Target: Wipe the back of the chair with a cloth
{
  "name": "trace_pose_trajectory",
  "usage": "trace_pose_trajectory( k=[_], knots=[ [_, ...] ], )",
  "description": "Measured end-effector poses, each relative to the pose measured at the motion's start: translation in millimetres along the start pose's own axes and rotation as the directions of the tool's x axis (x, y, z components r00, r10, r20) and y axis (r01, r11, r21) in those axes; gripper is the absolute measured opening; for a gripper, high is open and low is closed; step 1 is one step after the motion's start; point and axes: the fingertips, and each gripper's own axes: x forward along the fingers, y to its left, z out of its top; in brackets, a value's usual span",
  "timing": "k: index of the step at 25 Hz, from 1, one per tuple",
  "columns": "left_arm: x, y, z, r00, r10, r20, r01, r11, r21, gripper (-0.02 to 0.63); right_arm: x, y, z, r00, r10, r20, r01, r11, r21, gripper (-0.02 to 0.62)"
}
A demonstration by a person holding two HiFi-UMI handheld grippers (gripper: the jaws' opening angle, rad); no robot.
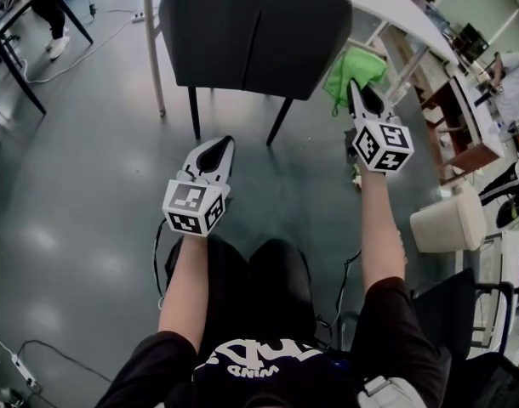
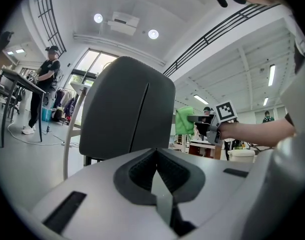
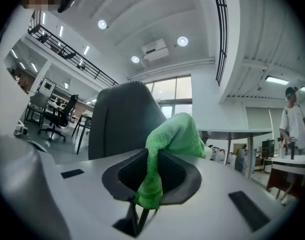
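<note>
A dark grey chair point(image 1: 251, 32) stands with its back toward me, tucked at a white table point(image 1: 387, 2). My right gripper point(image 1: 359, 92) is shut on a green cloth point(image 1: 353, 73), held just right of the chair back and apart from it. From the right gripper view, the cloth point(image 3: 170, 146) bulges out of the jaws with the chair back point(image 3: 120, 119) behind it on the left. My left gripper point(image 1: 215, 153) hangs lower, in front of the chair legs, shut and empty. Ahead of the left gripper's jaws, its view holds the chair back point(image 2: 127, 114) and the green cloth point(image 2: 184, 121).
A person point(image 2: 42, 91) stands by a dark desk point(image 1: 17, 15) far left. Cables trail over the grey floor point(image 1: 81, 194). A white bin point(image 1: 447, 219), wooden shelving point(image 1: 464, 126) and another black chair point(image 1: 472, 313) crowd the right side. My knees point(image 1: 242, 270) are below the grippers.
</note>
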Motion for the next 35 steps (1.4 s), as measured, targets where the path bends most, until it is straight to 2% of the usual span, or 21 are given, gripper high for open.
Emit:
trace_pose_trajectory(
  k=[7, 14, 19, 26, 31, 35],
  knots=[
    [-15.1, 19.3, 6.1, 0.999, 0.048, 0.019, -0.049, 0.999, 0.023, -0.002, 40.0, 65.9, 3.8, 0.992, 0.124, 0.004, -0.124, 0.992, -0.019, 0.048],
    [-27.4, 35.9, 10.6, 0.995, 0.091, 0.033, -0.091, 0.996, 0.018, -0.002, 69.2, 129.3, 8.4, 0.972, 0.235, 0.005, -0.235, 0.972, -0.025, 0.048],
    [-30.7, 42.7, 10.4, 0.994, 0.100, 0.031, -0.101, 0.995, 0.022, -0.002, 89.4, 184.2, 10.8, 0.942, 0.335, 0.000, -0.335, 0.941, -0.042, 0.048],
    [-29.2, 51.9, 7.2, 0.993, 0.118, 0.024, -0.118, 0.993, 0.010, -0.002, 115.0, 252.8, 11.8, 0.885, 0.466, -0.003, -0.466, 0.884, -0.039, 0.048],
    [-27.4, 52.4, 7.4, 0.993, 0.117, 0.020, -0.117, 0.993, 0.014, -0.002, 115.8, 277.8, 12.9, 0.856, 0.518, -0.002, -0.517, 0.855, -0.039, 0.048],
    [-24.3, 52.3, 8.1, 0.994, 0.111, 0.022, -0.111, 0.994, 0.001, -0.002, 108.5, 263.4, 11.0, 0.866, 0.500, -0.005, -0.499, 0.865, -0.048, 0.048]
  ],
)
